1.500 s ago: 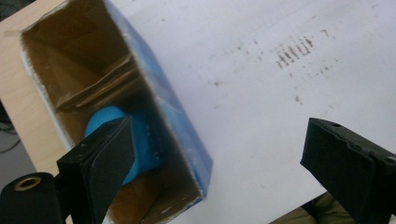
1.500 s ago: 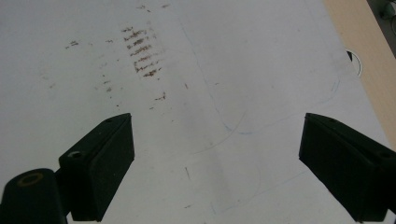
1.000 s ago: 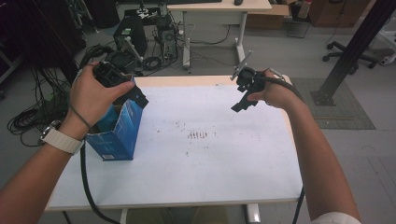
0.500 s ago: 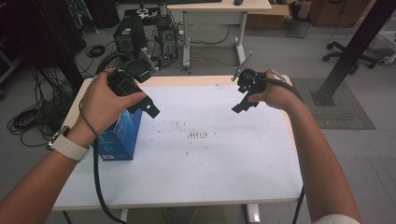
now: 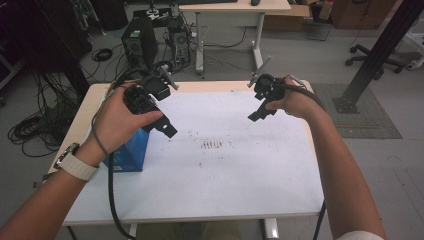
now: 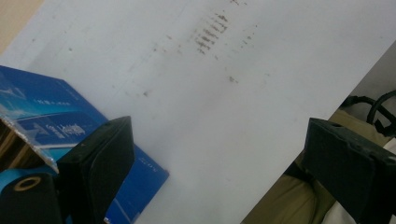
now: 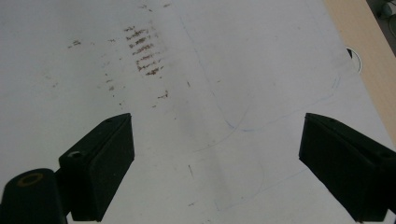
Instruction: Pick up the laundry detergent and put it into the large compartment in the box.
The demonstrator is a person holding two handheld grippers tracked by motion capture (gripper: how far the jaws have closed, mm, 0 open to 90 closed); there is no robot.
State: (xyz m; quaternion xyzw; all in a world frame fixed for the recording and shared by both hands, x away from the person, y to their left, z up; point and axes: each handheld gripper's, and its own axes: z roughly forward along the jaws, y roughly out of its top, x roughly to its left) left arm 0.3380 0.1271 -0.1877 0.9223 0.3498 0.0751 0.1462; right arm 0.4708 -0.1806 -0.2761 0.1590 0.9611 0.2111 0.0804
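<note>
A blue carton [image 5: 129, 154] stands on the white table sheet [image 5: 230, 175] near its left edge, top open. My left gripper [image 5: 167, 129] hangs in the air just above and to the right of it, jaws wide open and empty. In the left gripper view the carton [image 6: 70, 123] lies at the lower left behind the left gripper [image 6: 219, 140]. My right gripper [image 5: 256, 114] hovers over the back right of the table, also open with nothing in it. The right gripper view looks past the right gripper [image 7: 215, 130] at bare sheet.
Brown smudges [image 5: 212, 145] mark the middle of the sheet. Behind the table on the floor stand a computer tower [image 5: 140, 42] and a second desk [image 5: 235, 7]. Cables [image 5: 30, 125] lie on the floor at left. A black post [image 5: 380, 55] rises at right.
My left gripper has lifted off the top of the blue carton and moved right and forward over the table. The right gripper has barely shifted.
</note>
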